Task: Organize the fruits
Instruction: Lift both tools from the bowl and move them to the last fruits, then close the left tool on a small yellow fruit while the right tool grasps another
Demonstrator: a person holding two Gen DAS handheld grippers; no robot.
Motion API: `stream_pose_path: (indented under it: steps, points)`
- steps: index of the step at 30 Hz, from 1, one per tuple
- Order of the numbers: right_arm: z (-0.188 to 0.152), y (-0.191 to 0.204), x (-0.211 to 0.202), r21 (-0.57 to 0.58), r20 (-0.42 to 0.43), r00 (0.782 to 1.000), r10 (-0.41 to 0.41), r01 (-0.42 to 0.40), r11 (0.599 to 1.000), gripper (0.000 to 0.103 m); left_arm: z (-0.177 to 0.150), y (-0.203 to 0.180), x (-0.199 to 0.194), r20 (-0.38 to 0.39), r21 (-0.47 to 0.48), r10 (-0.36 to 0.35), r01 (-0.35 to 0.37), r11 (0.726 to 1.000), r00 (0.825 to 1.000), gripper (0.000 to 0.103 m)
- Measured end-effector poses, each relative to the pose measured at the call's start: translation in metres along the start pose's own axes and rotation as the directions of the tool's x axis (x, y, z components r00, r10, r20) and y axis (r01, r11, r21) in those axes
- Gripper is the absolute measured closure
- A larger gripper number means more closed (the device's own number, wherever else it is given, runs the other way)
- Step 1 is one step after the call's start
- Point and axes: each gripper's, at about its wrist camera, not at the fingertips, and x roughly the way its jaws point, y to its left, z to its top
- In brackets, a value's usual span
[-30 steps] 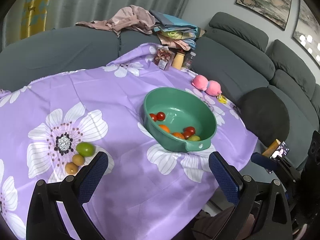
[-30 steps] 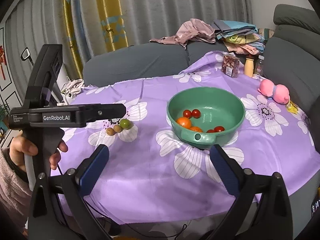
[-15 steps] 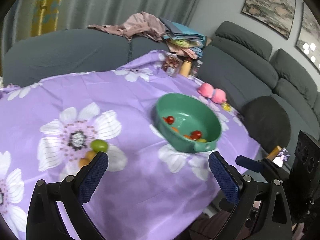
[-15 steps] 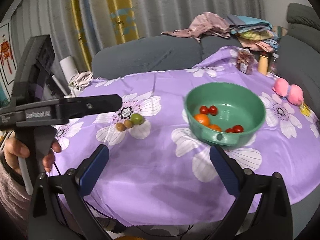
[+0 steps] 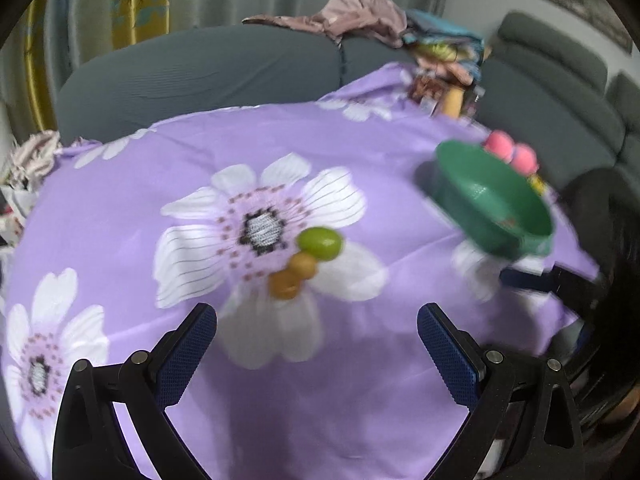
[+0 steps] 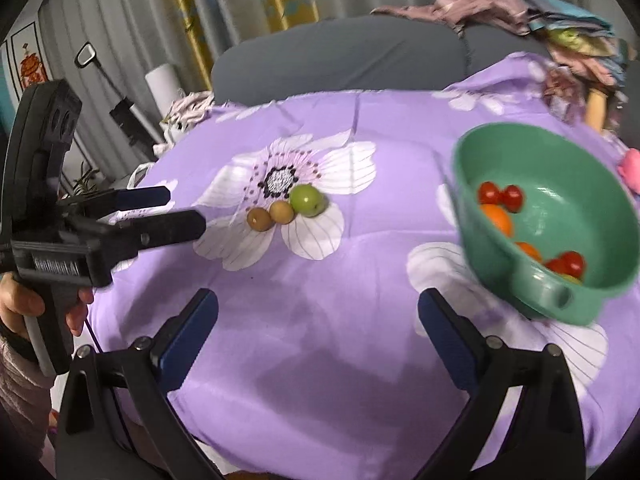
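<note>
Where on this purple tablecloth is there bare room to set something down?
Bare cloth lies along the near edge, between the three loose fruits and the green bowl, and behind the fruits toward the grey sofa. It is crowded at the far right corner, where jars and a pink toy sit beside the bowl.

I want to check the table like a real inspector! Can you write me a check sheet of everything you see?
Surface: round table under a purple flowered cloth, wrinkled.
Job's things: green fruit and two brown fruits in a touching row on the cloth; green bowl holds red tomatoes and orange fruits.
Clutter: pink toy, jars at the far edge, blurred.
Grippers: left gripper open, empty, facing the loose fruits; right gripper open, empty.
Cables: thin dark cord below the left gripper's handle.
Surroundings: grey sofa with piled clothes, curtains.
</note>
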Motion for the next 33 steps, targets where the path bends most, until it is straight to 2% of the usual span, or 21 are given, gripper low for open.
stream_pose_path:
  steps: [4,8,10,12,16,19,22,23,24,26,28,33]
  points:
    - [0.008,-0.007,0.020,0.021,-0.035,0.998,0.059,-0.058,0.998,0.006,-0.004,0.005,0.013,-0.030,0.068,0.007,-0.005,0.998,1.000,0.003]
    - [0.020,-0.008,0.041,-0.011,-0.096,0.993,0.067,-0.068,0.998,0.015,0.004,0.012,0.028,-0.065,0.062,0.000,0.004,0.998,0.998,0.004]
    - [0.027,-0.004,0.053,-0.038,-0.129,0.990,0.057,-0.062,0.997,0.017,0.008,0.015,0.035,-0.073,0.060,-0.010,0.014,0.998,0.997,0.011]
    - [0.032,-0.006,0.059,-0.037,-0.142,0.989,0.052,-0.058,0.998,0.018,0.012,0.017,0.042,-0.090,0.061,0.004,0.002,0.998,0.996,0.024]
    - [0.039,-0.015,0.064,0.004,-0.146,0.988,0.059,-0.059,0.998,0.018,0.017,0.026,0.065,-0.166,0.049,0.008,0.000,0.999,0.986,0.032]
    - [0.042,-0.018,0.067,0.019,-0.154,0.986,0.068,-0.066,0.998,0.018,0.017,0.026,0.074,-0.183,0.054,-0.005,0.015,0.998,0.983,0.037]
    - [0.046,-0.018,0.071,0.023,-0.160,0.985,0.071,-0.068,0.997,0.018,0.017,0.026,0.081,-0.199,0.056,-0.018,0.029,0.998,0.980,0.053]
    - [0.047,-0.018,0.073,0.027,-0.162,0.984,0.074,-0.071,0.997,0.018,0.017,0.026,0.083,-0.206,0.054,-0.022,0.034,0.998,0.978,0.062]
    - [0.049,-0.018,0.075,0.031,-0.163,0.983,0.079,-0.075,0.997,0.018,0.016,0.027,0.086,-0.212,0.052,-0.024,0.036,0.998,0.977,0.068]
    - [0.051,-0.017,0.078,0.036,-0.170,0.981,0.090,-0.085,0.996,0.018,0.014,0.028,0.087,-0.205,0.052,-0.029,0.040,0.998,0.978,0.068]
    - [0.053,-0.015,0.080,0.032,-0.175,0.980,0.095,-0.091,0.995,0.018,0.014,0.031,0.085,-0.197,0.040,-0.039,0.048,0.998,0.980,0.074]
    - [0.057,-0.010,0.092,0.048,-0.201,0.970,0.138,-0.131,0.990,0.018,0.010,0.037,0.074,-0.171,0.007,-0.051,0.053,0.999,0.984,0.075]
